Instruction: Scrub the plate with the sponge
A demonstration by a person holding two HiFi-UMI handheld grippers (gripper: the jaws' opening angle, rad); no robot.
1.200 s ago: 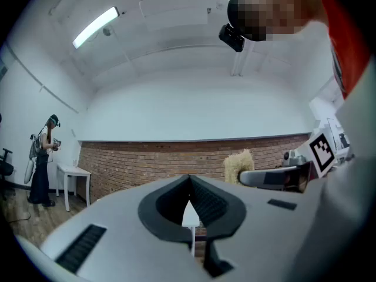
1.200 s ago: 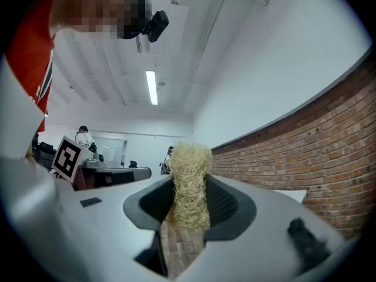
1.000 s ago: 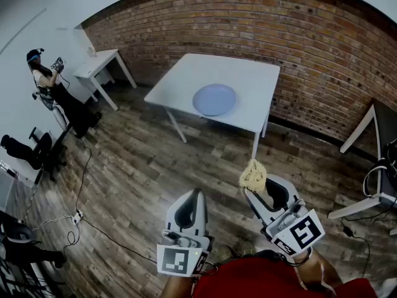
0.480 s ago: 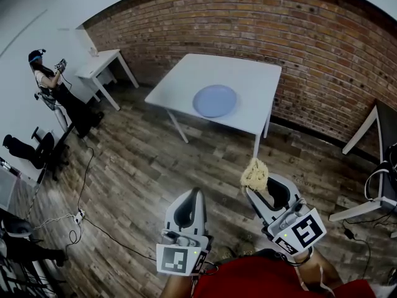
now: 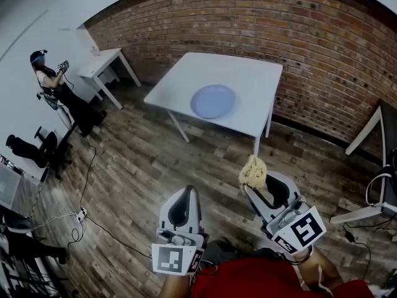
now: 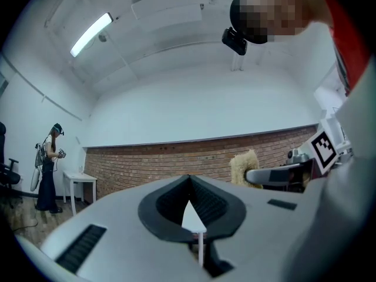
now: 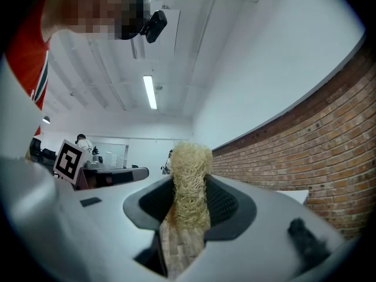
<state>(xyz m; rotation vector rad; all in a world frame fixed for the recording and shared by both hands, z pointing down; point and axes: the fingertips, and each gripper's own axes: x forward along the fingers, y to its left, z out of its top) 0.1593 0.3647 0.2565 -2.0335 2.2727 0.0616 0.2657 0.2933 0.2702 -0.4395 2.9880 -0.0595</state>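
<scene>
R gripper (image 5: 251, 187) clamps sponge (image 5: 253, 171) | L gripper (image 5: 187, 191) closed | plate (image 5: 213, 100) on table (image 5: 243, 73)

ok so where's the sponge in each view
Head view: sponge lower right of centre, held by the right gripper.
Left gripper view: sponge right of centre, against the wall.
Right gripper view: sponge at centre, between the jaws.
Shared landmark: the brick wall.

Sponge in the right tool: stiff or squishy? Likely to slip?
Likely soft: the sponge is a loose fibrous mesh, pinched narrow where the right tool grips it. Probably light, since it sticks out past the tips without sagging. The rough weave should resist slipping.
</scene>
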